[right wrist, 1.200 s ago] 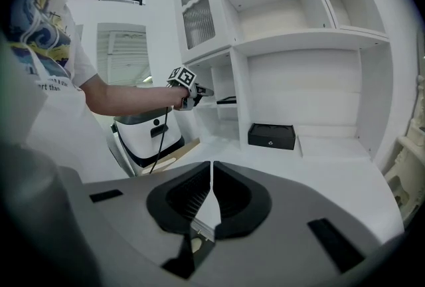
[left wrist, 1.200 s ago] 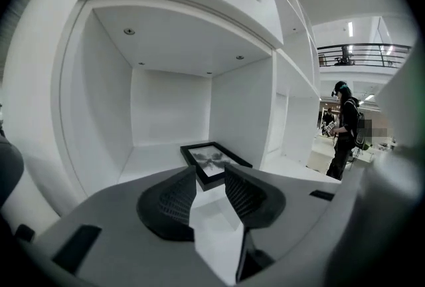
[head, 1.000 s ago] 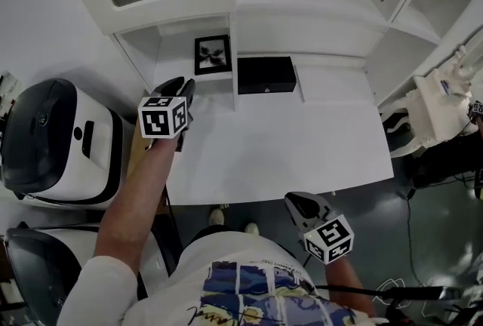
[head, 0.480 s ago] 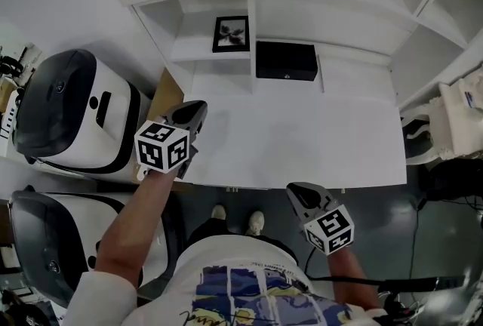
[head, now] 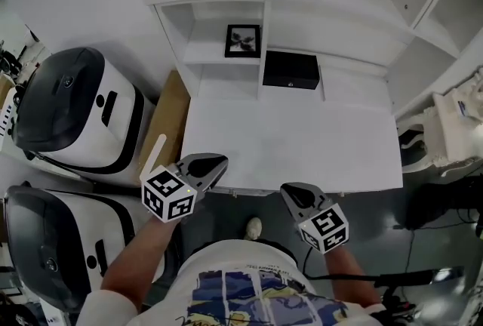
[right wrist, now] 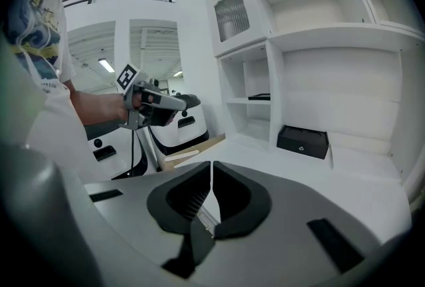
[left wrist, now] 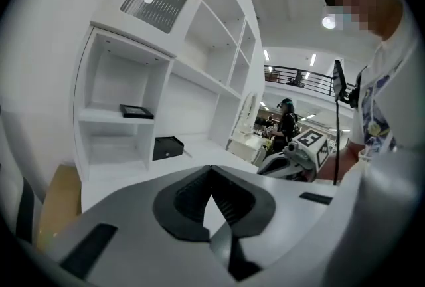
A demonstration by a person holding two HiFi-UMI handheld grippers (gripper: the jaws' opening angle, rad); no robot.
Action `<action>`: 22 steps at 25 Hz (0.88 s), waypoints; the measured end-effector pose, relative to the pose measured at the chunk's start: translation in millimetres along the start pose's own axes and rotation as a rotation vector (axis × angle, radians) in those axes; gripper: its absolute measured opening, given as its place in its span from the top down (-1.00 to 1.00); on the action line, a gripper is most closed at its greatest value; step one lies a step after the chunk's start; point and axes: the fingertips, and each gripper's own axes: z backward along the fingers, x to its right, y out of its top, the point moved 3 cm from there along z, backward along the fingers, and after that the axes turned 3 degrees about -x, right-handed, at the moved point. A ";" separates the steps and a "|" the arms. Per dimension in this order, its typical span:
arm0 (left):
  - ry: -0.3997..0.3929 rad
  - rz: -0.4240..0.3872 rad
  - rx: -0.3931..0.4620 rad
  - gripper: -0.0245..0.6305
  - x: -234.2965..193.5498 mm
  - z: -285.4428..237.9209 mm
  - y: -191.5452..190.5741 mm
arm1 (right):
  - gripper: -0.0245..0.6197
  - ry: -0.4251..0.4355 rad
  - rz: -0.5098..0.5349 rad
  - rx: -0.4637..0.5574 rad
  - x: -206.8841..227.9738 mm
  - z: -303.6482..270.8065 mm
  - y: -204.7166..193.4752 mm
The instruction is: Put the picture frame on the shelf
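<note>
The black picture frame [head: 243, 41] stands on the small upper shelf [head: 211, 53] of the white unit, apart from both grippers. It also shows in the left gripper view as the frame [left wrist: 136, 111] and in the right gripper view as the frame [right wrist: 260, 97]. My left gripper [head: 215, 164] hovers at the table's near left edge, jaws shut with nothing between them [left wrist: 211, 169]. My right gripper [head: 290, 192] hangs just off the near edge, also shut and empty [right wrist: 211, 166].
A black box [head: 290, 70] sits at the back of the white table [head: 294, 143], right of the shelf divider. Two white and black machines [head: 68, 113] stand at the left, with a brown board [head: 170, 117] leaning between them and the table. Cluttered white equipment [head: 453, 121] is at the right.
My left gripper has drawn back from the shelf to the table's near edge. The frame stays on the shelf. The right gripper has barely moved.
</note>
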 end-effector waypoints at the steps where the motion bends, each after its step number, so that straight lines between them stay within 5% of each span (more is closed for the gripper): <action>1: -0.021 0.009 -0.001 0.88 7.3 7.7 -6.4 | 0.82 0.002 0.008 0.001 -7.1 -2.3 1.8; 6: -0.058 0.008 -0.018 0.88 32.6 50.3 -40.2 | 0.83 0.012 0.040 -0.001 -48.6 -12.8 7.7; 11: -0.051 -0.090 -0.054 0.88 54.2 90.3 -68.1 | 0.84 0.013 0.056 -0.008 -96.1 -20.6 9.1; 22: -0.104 -0.087 -0.044 0.88 86.1 180.7 -117.8 | 0.85 -0.004 0.076 -0.013 -203.4 -24.8 9.5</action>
